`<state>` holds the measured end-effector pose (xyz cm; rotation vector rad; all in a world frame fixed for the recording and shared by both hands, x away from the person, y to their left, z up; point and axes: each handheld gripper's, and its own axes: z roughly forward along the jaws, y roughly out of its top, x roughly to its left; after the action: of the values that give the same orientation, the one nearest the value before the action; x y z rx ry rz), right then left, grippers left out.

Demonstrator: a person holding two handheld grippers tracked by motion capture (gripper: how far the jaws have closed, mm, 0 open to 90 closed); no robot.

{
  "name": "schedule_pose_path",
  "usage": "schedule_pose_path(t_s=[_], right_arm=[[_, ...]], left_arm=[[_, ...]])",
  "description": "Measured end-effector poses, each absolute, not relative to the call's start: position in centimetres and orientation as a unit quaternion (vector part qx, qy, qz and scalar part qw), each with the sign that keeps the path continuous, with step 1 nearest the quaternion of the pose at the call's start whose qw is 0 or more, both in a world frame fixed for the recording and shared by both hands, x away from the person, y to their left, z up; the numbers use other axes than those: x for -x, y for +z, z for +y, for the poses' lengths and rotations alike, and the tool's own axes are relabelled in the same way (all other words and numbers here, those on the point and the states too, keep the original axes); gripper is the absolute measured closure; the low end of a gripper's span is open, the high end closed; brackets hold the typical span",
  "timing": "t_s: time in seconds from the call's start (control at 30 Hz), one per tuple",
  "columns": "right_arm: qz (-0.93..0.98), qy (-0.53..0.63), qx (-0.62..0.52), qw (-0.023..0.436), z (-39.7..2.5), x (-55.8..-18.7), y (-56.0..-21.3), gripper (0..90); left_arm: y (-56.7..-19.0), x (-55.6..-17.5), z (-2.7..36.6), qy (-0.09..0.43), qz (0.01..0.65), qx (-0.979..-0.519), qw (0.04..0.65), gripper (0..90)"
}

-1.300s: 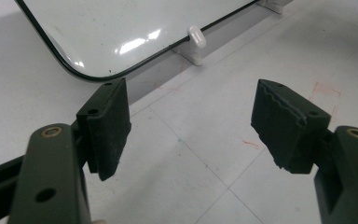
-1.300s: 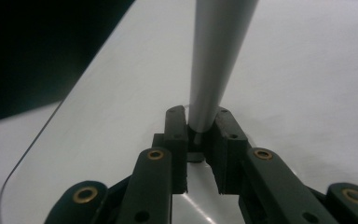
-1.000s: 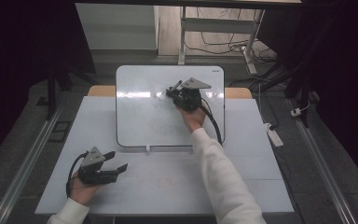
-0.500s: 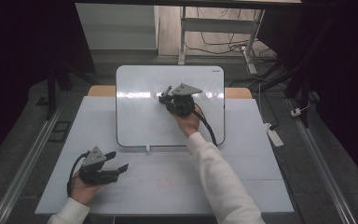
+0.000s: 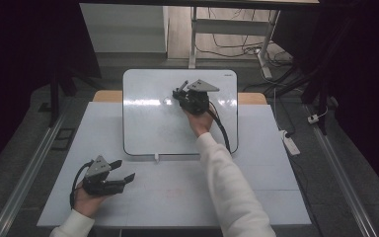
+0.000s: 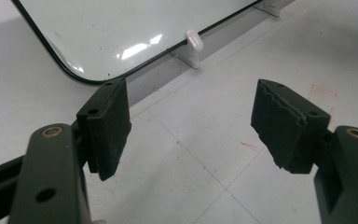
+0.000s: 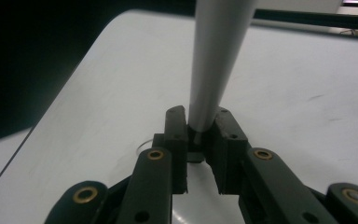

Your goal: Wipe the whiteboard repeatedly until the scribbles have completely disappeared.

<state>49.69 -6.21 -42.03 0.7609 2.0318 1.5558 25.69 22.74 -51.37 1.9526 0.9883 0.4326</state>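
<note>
On the pale table (image 5: 256, 197) lay a whiteboard (image 5: 148, 123); the right gripper (image 7: 199, 135) pinched a grey marker (image 7: 214, 60) over it, seemingly mid-stroke, while the left gripper (image 6: 191, 121) rested spread and empty.

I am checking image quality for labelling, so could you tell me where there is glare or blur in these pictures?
High view: glare streaks on the whiteboard, dark surroundings. Left gripper view: bright reflection on the board's corner, tongs sharp. Right gripper view: the grey rod held in the tongs is blurred up close.
</note>
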Motion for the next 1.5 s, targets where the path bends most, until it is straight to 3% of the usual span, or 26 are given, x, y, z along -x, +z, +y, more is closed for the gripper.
schedule_pose_path(t_s=[0.1, 0.33, 0.43, 0.5, 0.7, 0.83, 0.9, 1.13, 1.4, 1.5], right_arm=[[0.781, 0.545, -0.226, 0.207, -4.6, -48.4, -43.0, 77.3], [0.743, 0.573, -0.268, 0.217, -4.8, -49.7, -42.3, 77.3], [0.765, 0.565, -0.236, 0.198, -3.7, -48.9, -43.0, 77.3], [0.78, 0.551, -0.213, 0.208, -3.3, -48.5, -43.2, 77.3], [0.74, 0.579, -0.266, 0.216, -4.7, -49.9, -42.1, 77.3], [0.777, 0.561, -0.217, 0.186, -3.1, -48.8, -43.2, 77.2], [0.791, 0.542, -0.202, 0.2, -3.0, -48.5, -43.1, 77.2], [0.758, 0.549, -0.272, 0.224, -7.5, -49.2, -42.0, 77.3], [0.777, 0.552, -0.248, 0.175, -11.1, -45.4, -42.5, 77.3], [0.804, 0.533, -0.221, 0.142, -12.6, -42.2, -43.4, 77.2]], left_arm=[[-51.5, -25.9, 22.7, 0.171, 0.398, -0.788, 0.437, 28.8], [-51.4, -25.7, 22.7, 0.176, 0.397, -0.787, 0.439, 28.8], [-51.5, -25.8, 22.8, 0.173, 0.399, -0.786, 0.439, 28.8], [-51.5, -25.9, 22.8, 0.171, 0.399, -0.787, 0.438, 28.8], [-51.4, -25.6, 22.7, 0.176, 0.395, -0.787, 0.439, 28.8], [-51.5, -25.9, 22.6, 0.171, 0.396, -0.79, 0.436, 28.8], [-51.5, -25.8, 22.6, 0.173, 0.396, -0.79, 0.436, 28.9], [-51.4, -25.8, 22.9, 0.176, 0.397, -0.787, 0.439, 28.9], [-51.4, -25.7, 22.8, 0.176, 0.399, -0.786, 0.438, 28.9], [-51.4, -25.7, 22.7, 0.178, 0.399, -0.787, 0.436, 28.9]])
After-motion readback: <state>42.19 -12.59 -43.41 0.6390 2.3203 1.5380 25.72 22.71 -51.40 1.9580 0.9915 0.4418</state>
